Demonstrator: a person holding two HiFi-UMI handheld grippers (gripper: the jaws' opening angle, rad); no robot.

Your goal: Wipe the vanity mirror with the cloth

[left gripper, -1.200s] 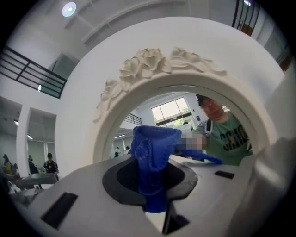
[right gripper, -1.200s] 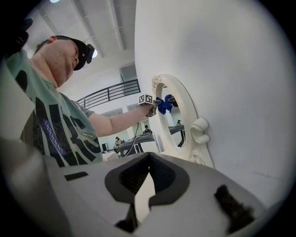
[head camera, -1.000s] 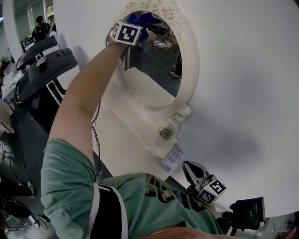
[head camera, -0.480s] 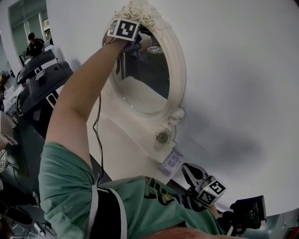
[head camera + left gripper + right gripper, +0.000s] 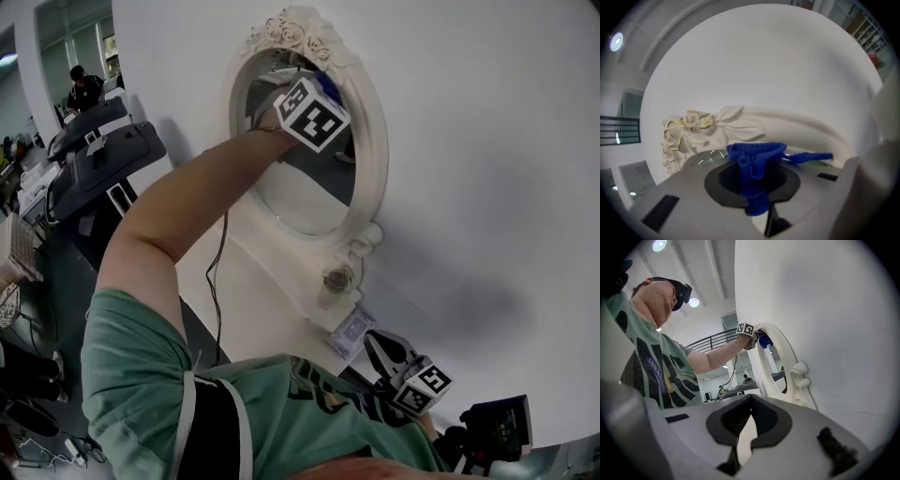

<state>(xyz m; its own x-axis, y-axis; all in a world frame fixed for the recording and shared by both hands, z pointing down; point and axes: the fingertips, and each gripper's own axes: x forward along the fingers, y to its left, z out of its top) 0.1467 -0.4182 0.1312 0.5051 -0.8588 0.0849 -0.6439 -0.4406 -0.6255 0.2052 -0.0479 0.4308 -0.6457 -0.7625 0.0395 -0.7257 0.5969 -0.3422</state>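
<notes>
Three views, all catching the oval mirror.
Head cam looks steeply down past the raised arm. Left gripper cam sits close, facing the frame's top just beyond its jaws. Right gripper cam is low and well back, looking up at both.

The raised mirror frame (rose carving crowning it) walls in the glass, while the wall beside lies open.

Right claw closed, vanity mirror ahead
</notes>
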